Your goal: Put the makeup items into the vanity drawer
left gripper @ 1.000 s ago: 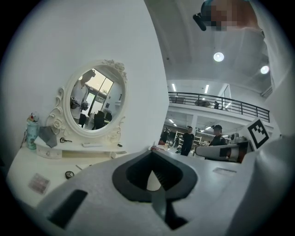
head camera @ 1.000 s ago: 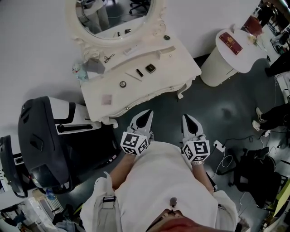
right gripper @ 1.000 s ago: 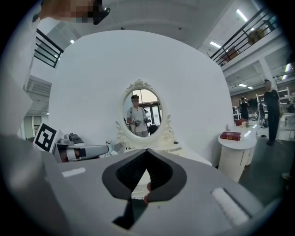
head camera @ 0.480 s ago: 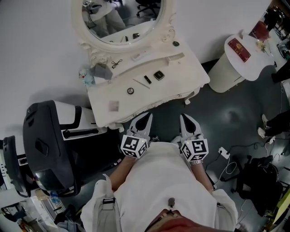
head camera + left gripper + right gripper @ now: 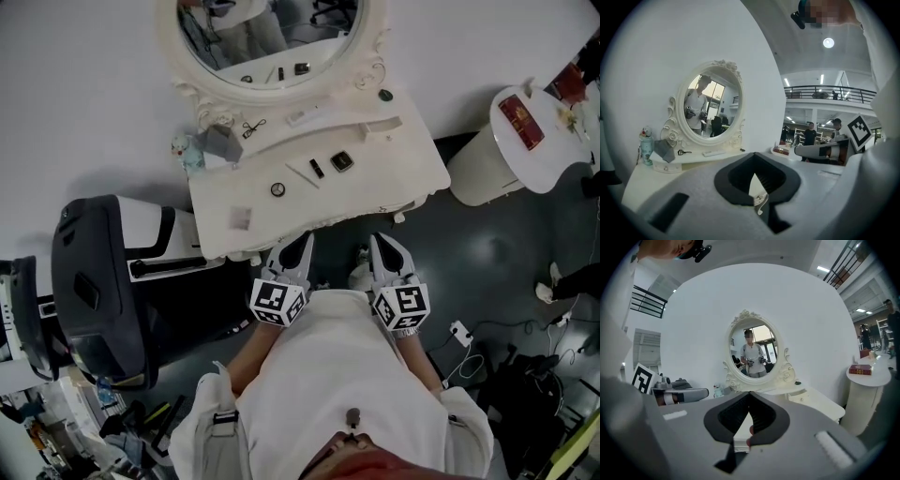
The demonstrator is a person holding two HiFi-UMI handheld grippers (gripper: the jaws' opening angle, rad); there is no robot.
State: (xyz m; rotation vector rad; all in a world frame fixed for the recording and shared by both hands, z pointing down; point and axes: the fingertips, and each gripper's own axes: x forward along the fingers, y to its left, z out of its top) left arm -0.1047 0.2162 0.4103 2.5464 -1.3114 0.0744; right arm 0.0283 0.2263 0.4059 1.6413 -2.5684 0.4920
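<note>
The white vanity with its oval mirror stands just ahead of me. On its top lie a square dark compact, a short black stick, a thin white stick, a small round pot and a pale pink square. An eyelash curler and a white bar rest on the raised shelf. My left gripper and right gripper are held side by side at the vanity's front edge, both shut and empty. No drawer stands open.
A grey cloth and a small bottle sit at the shelf's left end. A black chair stands left of the vanity. A white round side table with a red book is at the right. Cables lie on the floor.
I have moved closer to the vanity: it sits lower and nearer in the head view, and both grippers' tips now reach its front edge. Both grippers stay shut.
</note>
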